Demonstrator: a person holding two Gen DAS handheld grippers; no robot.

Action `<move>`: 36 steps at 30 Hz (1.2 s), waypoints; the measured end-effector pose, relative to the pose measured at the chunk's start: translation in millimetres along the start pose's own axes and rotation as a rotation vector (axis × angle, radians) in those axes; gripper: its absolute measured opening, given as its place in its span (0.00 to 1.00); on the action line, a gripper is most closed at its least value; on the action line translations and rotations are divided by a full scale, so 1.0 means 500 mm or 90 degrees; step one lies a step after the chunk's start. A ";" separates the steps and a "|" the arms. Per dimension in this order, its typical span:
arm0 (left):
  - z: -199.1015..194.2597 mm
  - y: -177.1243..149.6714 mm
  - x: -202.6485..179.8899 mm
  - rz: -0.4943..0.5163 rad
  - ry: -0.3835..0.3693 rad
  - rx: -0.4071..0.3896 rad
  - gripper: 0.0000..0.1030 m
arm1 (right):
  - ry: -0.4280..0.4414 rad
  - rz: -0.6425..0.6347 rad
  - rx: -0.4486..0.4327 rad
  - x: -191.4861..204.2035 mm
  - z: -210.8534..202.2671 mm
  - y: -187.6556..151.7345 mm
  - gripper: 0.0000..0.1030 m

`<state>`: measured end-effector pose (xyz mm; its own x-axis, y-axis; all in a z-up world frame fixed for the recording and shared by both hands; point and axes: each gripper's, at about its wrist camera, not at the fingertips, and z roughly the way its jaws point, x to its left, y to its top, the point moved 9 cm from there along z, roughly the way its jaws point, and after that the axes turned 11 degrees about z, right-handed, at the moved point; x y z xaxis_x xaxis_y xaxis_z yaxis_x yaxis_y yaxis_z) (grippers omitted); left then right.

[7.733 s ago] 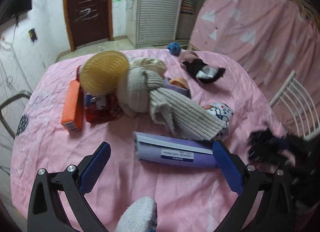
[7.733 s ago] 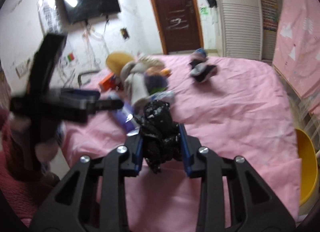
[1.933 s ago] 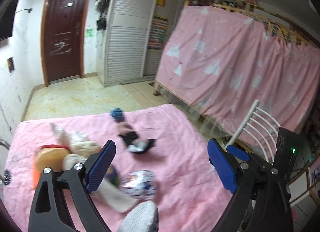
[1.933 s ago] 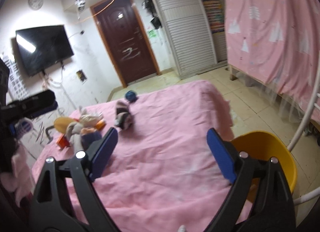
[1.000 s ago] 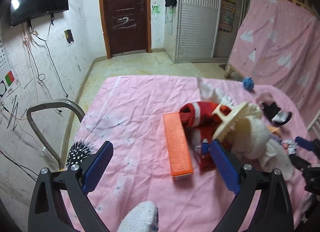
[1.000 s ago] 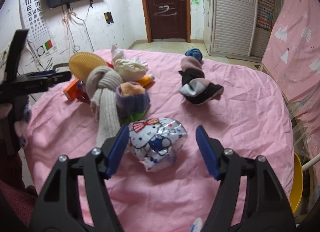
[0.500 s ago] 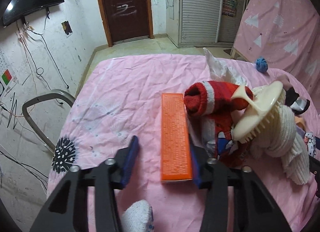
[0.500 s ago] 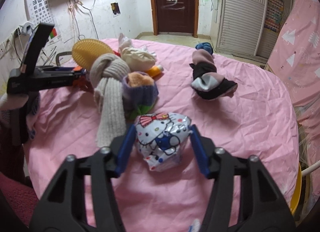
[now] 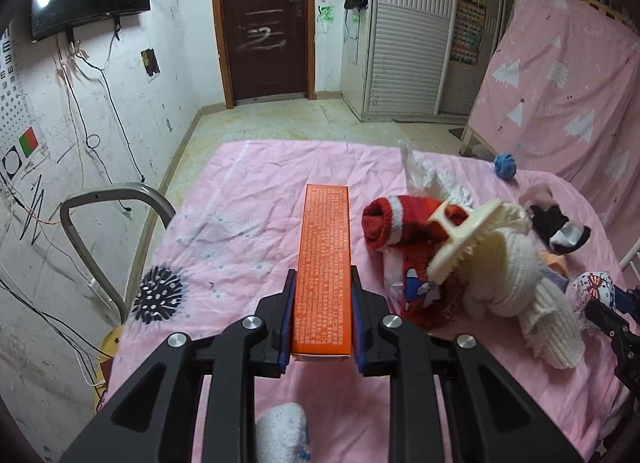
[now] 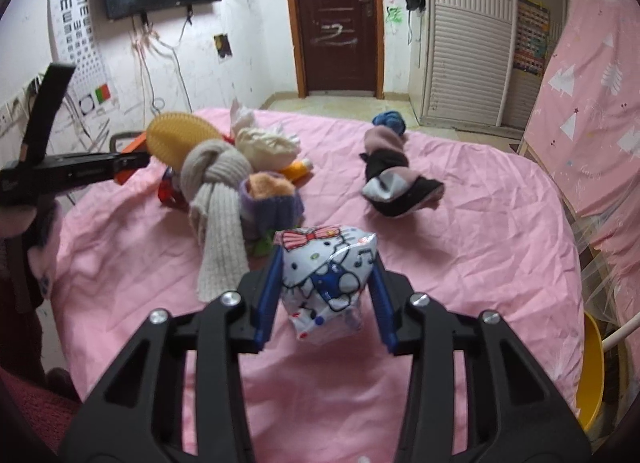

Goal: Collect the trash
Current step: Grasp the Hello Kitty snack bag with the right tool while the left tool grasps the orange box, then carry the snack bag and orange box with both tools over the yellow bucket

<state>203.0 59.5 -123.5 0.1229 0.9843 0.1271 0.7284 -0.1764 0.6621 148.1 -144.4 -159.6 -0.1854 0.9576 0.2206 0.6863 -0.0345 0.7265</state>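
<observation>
Tongs are closing on two pieces at once: our left tongs (image 9: 322, 317) are now clamping the near end of the orange box (image 9: 325, 263), and our right tongs (image 10: 325, 295) are squeezing the cartoon foil wrapper (image 10: 326, 275). Both pieces are still lying on the pink tabletop (image 10: 480, 223), ready for lifting, we judge. Both tongs are pointing steeply downward.

The right gripper (image 10: 326, 295) has just been closing its jaws and now clamps a crinkled cartoon-cat foil wrapper (image 10: 326, 273) between its blue pads above the pink bedsheet (image 10: 480, 223). Just behind lie a knotted cream scarf (image 10: 218, 199), a purple-and-orange sock (image 10: 270, 199) and a yellow brush (image 10: 180, 137). At far left the left gripper (image 10: 128, 162) holds an orange box (image 10: 130, 155).
</observation>
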 end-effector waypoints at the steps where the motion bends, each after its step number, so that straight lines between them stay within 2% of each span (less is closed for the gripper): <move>1: -0.012 0.003 -0.003 0.000 0.001 -0.007 0.13 | 0.000 0.003 -0.006 -0.003 -0.006 0.002 0.38; 8: -0.095 0.035 -0.054 0.012 -0.018 -0.060 0.13 | 0.005 0.033 -0.057 -0.047 -0.071 0.022 0.38; 21: -0.175 0.100 -0.260 0.095 -0.097 -0.120 0.13 | -0.036 0.112 -0.142 -0.197 -0.192 0.038 0.38; 36: -0.188 0.128 -0.516 0.207 -0.183 -0.123 0.13 | -0.085 0.197 -0.194 -0.370 -0.267 0.019 0.38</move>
<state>154.6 -207.0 -44.5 0.5255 0.8359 0.1584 0.4862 -0.4478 0.7504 95.0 -360.2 -106.9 0.1025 0.9166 0.3864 0.4536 -0.3888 0.8019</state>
